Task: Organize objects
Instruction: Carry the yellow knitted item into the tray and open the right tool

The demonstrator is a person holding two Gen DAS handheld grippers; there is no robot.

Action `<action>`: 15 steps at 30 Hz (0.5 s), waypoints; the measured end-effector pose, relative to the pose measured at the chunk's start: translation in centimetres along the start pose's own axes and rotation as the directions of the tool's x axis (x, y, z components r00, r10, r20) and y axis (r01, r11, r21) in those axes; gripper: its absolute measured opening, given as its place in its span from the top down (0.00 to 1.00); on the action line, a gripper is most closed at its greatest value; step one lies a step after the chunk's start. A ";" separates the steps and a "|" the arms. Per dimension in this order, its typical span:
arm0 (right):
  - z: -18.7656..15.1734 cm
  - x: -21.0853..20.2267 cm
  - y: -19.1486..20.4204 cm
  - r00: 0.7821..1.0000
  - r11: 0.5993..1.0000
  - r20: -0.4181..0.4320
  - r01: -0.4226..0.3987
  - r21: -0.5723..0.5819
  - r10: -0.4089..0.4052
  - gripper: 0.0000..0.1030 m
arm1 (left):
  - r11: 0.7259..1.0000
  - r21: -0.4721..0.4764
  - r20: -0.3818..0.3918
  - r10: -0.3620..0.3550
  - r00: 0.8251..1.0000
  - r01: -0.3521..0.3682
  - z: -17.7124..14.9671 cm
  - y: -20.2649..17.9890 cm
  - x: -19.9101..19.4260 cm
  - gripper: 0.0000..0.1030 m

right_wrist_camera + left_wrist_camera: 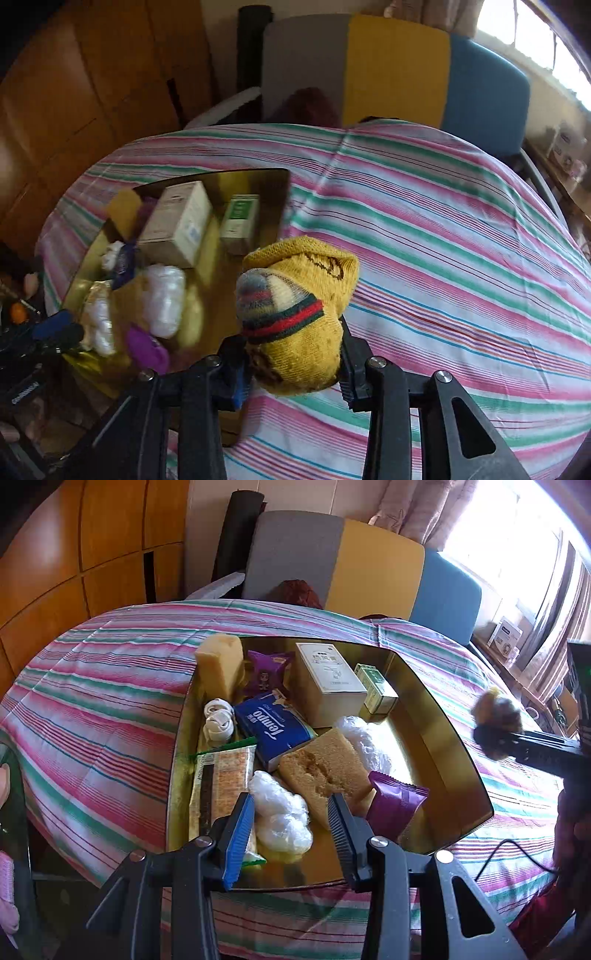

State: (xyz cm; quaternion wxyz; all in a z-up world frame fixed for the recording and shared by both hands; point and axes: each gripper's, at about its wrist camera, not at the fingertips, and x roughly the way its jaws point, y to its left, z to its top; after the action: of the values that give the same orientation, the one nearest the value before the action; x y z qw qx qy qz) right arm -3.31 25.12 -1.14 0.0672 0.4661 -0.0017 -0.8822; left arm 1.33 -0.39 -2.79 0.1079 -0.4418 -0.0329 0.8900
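**Right gripper lifts rolled sock; left gripper idle over gold tray**

Right gripper (295, 365): jaws clamped on a rolled yellow sock (299, 314) with a red-and-green striped band. The sock bulges up and out between the pads, clear of the striped cloth (443, 240) covering the worktop. In the left wrist view the same sock shows as a blurred dark bundle at the far right edge, to the right of the tray and outside it.

Left gripper (291, 830): jaws part-way apart, nothing between them. It hangs above the near end of the gold tray (443, 746).

Tray contents, left wrist view:
- yellow sponge block (219, 668), upright, far left corner
- purple snack packet (267, 675) beside it
- white box (328, 683) mid-back, small green-and-white box (376, 688) just to its right
- blue Tempo tissue pack (271, 729) in the middle, white coiled cable (218, 720) to its left
- cracker packet (221, 786) along the left side
- brown sponge (321, 768), flat, with crumpled clear plastic (280, 812) on its near left and more behind it
- second purple packet (395, 805) near the right jaw

Behind the worktop: a grey, yellow and blue chair back (369, 565).
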 end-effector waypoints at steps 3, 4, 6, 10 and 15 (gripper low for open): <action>0.5 1.0 3.6 1.000 0.997 -0.005 -0.018 -0.068 0.018 0.62 | 1.000 -0.009 0.001 0.004 1.000 -0.004 0.0 0.4 -0.2 0.59; 0.6 1.5 4.5 1.000 0.996 -0.015 -0.012 -0.086 0.011 0.61 | 1.000 -0.012 0.003 0.006 1.000 -0.006 0.0 0.6 -0.3 0.59; 0.8 3.0 5.6 0.999 0.994 -0.046 -0.001 -0.111 -0.004 0.60 | 1.000 -0.018 0.007 0.011 1.000 -0.011 0.0 0.9 -0.4 0.59; 0.8 5.5 6.7 0.995 0.987 -0.077 0.047 -0.152 -0.060 0.59 | 0.999 -0.031 0.006 0.013 1.000 -0.013 -0.1 1.5 -0.4 0.60; 0.9 7.8 7.1 0.989 0.979 -0.094 0.100 -0.178 -0.118 0.48 | 0.999 -0.038 -0.001 0.011 1.000 -0.011 -0.1 1.8 -0.2 0.60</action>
State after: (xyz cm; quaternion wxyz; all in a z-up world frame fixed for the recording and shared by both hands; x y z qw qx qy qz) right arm -7.62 17.13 -6.60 0.0589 0.5033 0.1038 -0.8558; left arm 1.25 -2.16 -3.00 0.0947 -0.4444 -0.0475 0.8895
